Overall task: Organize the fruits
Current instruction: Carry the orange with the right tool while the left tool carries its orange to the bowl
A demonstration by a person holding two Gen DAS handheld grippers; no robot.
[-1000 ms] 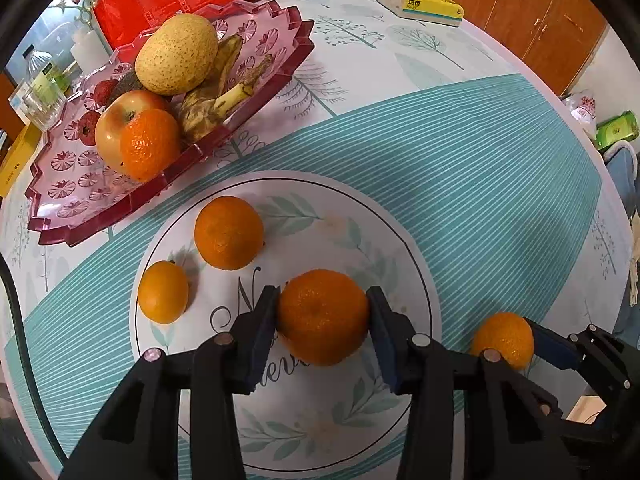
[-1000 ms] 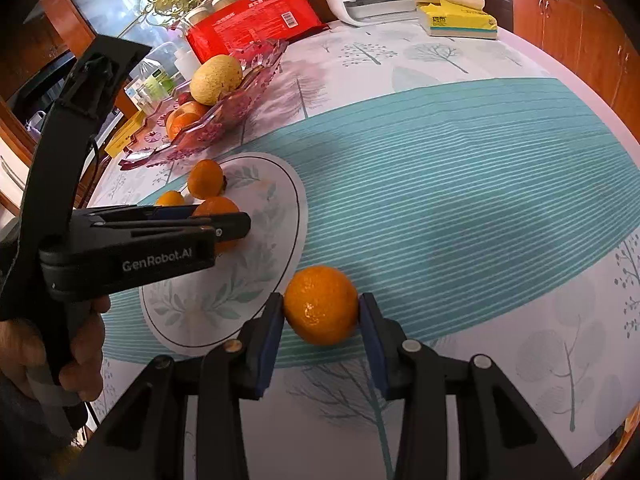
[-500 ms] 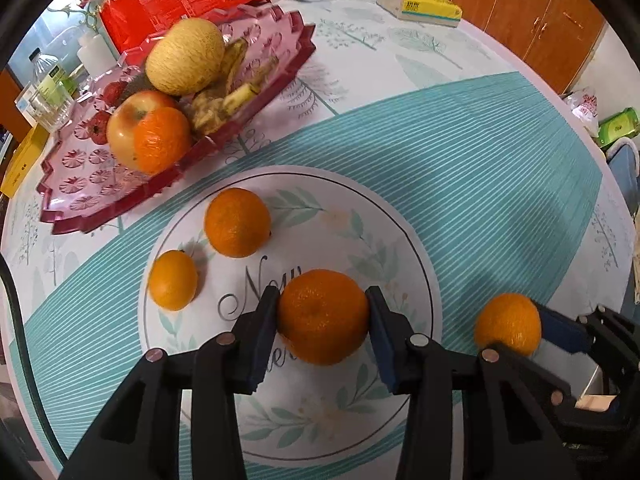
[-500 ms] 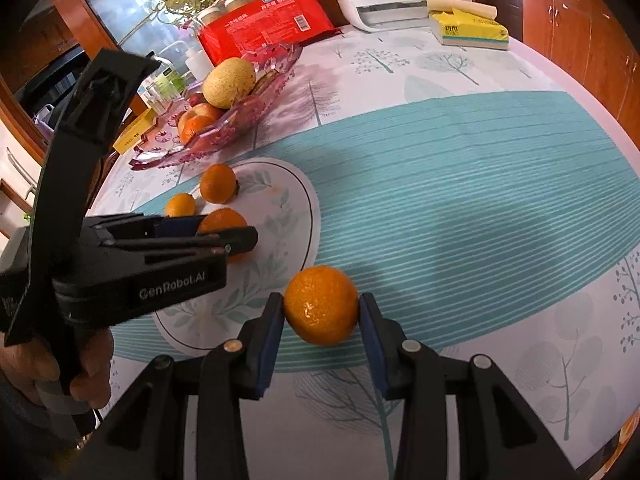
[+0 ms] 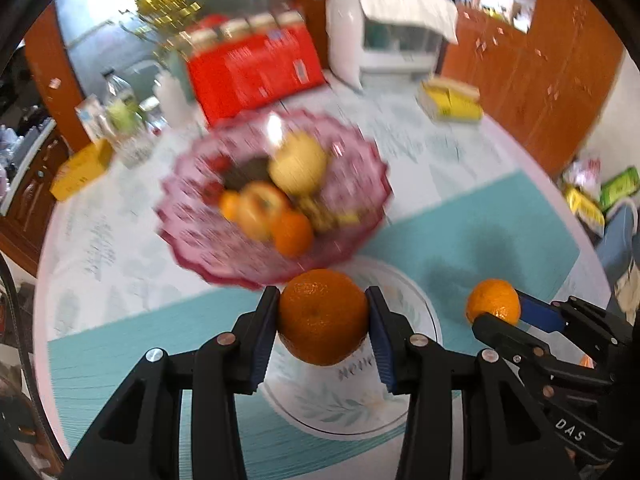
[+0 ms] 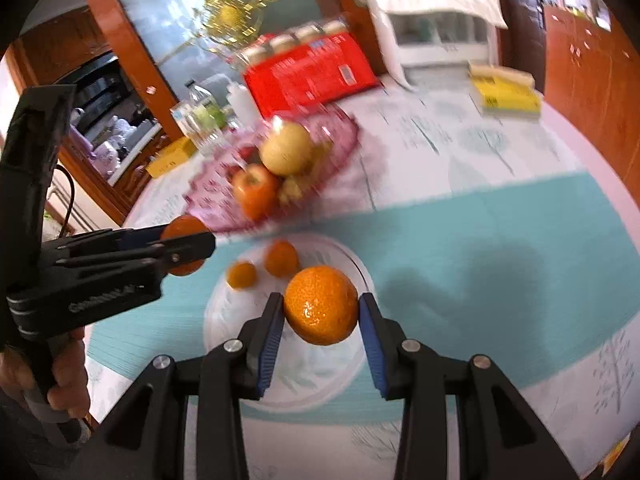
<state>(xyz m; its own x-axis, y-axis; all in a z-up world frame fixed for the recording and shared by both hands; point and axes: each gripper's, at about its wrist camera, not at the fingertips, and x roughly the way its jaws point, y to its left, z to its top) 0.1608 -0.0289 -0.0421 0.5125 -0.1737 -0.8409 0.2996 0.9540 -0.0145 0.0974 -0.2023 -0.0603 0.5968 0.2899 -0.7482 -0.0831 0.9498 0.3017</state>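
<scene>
A round table [image 6: 500, 152] under a white and teal patterned cloth carries everything in view. Toward its far side stands a pink scalloped fruit tray [image 5: 352, 184], blurred in both views, holding a pale yellow round fruit [image 5: 298, 164], a red-yellow apple [image 6: 254, 190], a small orange [image 5: 292, 232] and some darker fruit that cannot be made out. Behind the tray lie a red package [image 6: 310, 74] and a white appliance [image 5: 388, 46], with a yellow box [image 6: 506, 94] off to one side.

Nearer the cameras, a white round mat with a leaf print [image 6: 224, 312] sits on the teal band. Two small oranges [image 6: 282, 258] rest on it side by side, near its far edge.

The left gripper [image 5: 322, 316] is clamped on a large orange [image 5: 322, 316]; the fruit sits squarely between the blue pads, which press its two sides, and it hangs clear above the mat, just in front of the tray's near rim. A hand [image 6: 66, 376] grips that tool's handle.

The right gripper [image 6: 320, 310] is likewise closed on a second orange [image 6: 320, 310], pinched between its pads at the fingertips and lifted above the mat's near part. In the left wrist view this fruit shows to the right of the large orange, well apart from it.
</scene>
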